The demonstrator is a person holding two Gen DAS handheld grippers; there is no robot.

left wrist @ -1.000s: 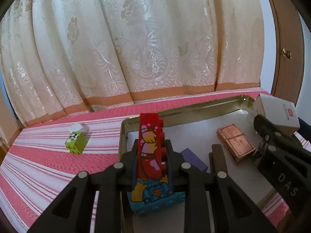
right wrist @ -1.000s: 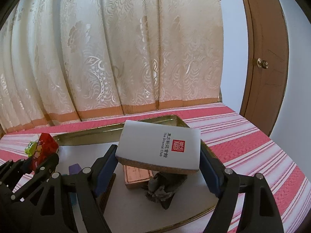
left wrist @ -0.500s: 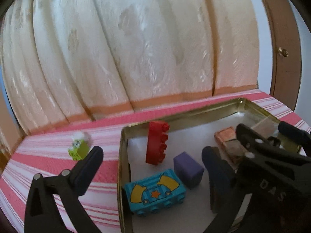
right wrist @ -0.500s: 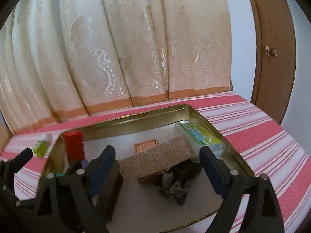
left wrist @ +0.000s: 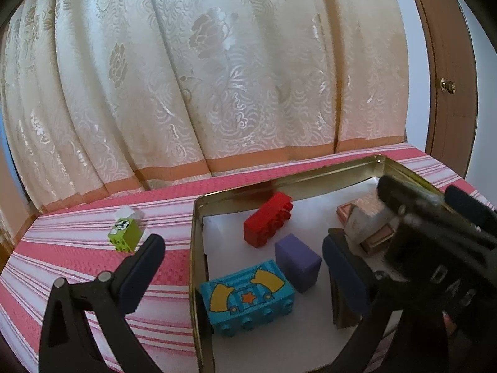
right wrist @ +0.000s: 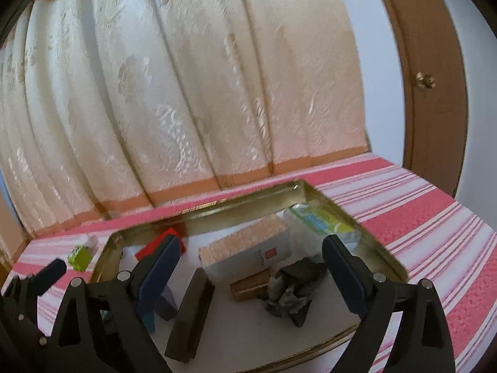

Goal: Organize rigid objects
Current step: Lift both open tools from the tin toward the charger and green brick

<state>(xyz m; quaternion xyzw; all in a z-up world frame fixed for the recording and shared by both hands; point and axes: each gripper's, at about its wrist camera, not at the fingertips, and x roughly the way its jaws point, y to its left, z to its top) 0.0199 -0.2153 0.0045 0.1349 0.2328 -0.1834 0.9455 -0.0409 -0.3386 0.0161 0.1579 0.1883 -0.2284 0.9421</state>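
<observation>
Tray (left wrist: pixel 198 248) holds red brick (left wrist: pixel 268 219), lying beyond left gripper (left wrist: pixel 242 267), jaws wide, empty. Right gripper (right wrist: pixel 250 272) gaping over box (right wrist: pixel 245 256) in tray, angled down.

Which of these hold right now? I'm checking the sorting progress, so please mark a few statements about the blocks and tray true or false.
1. The red block lies on its side inside the gold tray. True.
2. The green block is in the tray. False: it sits on the striped cloth, left of the tray.
3. The left gripper holds the blue block. False: its jaws stand wide, gripping nothing.
4. The purple block stands beside the blue block. True.
5. The right gripper is open. True.
</observation>
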